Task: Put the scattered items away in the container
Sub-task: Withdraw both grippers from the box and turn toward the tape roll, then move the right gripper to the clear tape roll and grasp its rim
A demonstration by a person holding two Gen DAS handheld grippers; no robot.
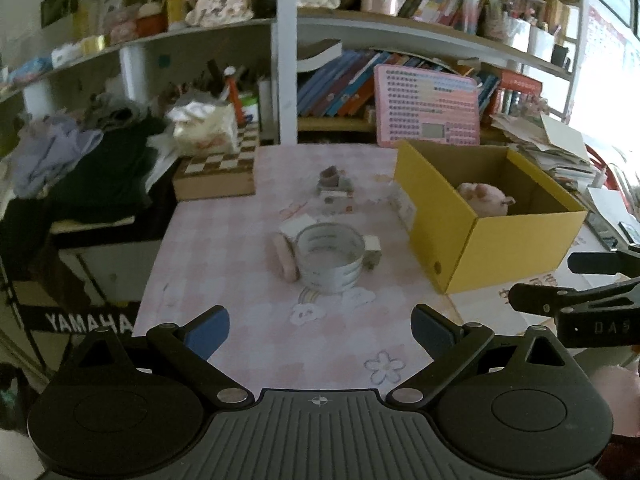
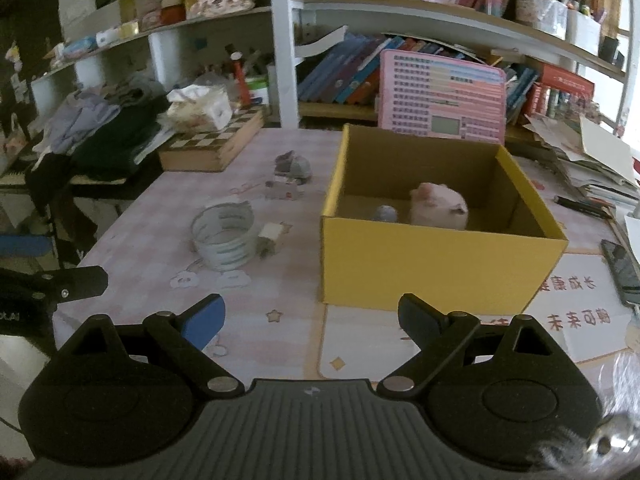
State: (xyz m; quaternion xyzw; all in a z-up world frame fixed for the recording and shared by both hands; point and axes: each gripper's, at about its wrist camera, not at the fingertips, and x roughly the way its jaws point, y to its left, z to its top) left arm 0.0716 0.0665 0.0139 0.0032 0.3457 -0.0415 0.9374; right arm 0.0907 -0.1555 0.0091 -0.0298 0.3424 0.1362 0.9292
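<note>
A yellow cardboard box (image 1: pixel 452 236) (image 2: pixel 436 264) stands open on the pink table, with a pink plush toy (image 1: pixel 486 198) (image 2: pixel 438 206) and a small grey ball (image 2: pixel 386 213) inside. Left of the box lies a wide roll of tape (image 1: pixel 330 258) (image 2: pixel 224 236), with a pink roll (image 1: pixel 285 260) leaning on its left and a small white block (image 1: pixel 371 249) (image 2: pixel 272 236) on its right. Farther back sit small grey and white trinkets (image 1: pixel 334 188) (image 2: pixel 292 174). My left gripper (image 1: pixel 320 330) is open, just short of the tape roll. My right gripper (image 2: pixel 310 320) is open, before the box's near wall.
A chessboard box (image 1: pixel 218 172) (image 2: pixel 212 146) sits at the table's back left beside piled clothes (image 1: pixel 80 160). A pink tablet-like board (image 1: pixel 428 106) (image 2: pixel 442 98) leans on the shelves behind the box. Papers (image 2: pixel 592 160), a pen (image 2: pixel 580 205) and a phone (image 2: pixel 622 272) lie at the right.
</note>
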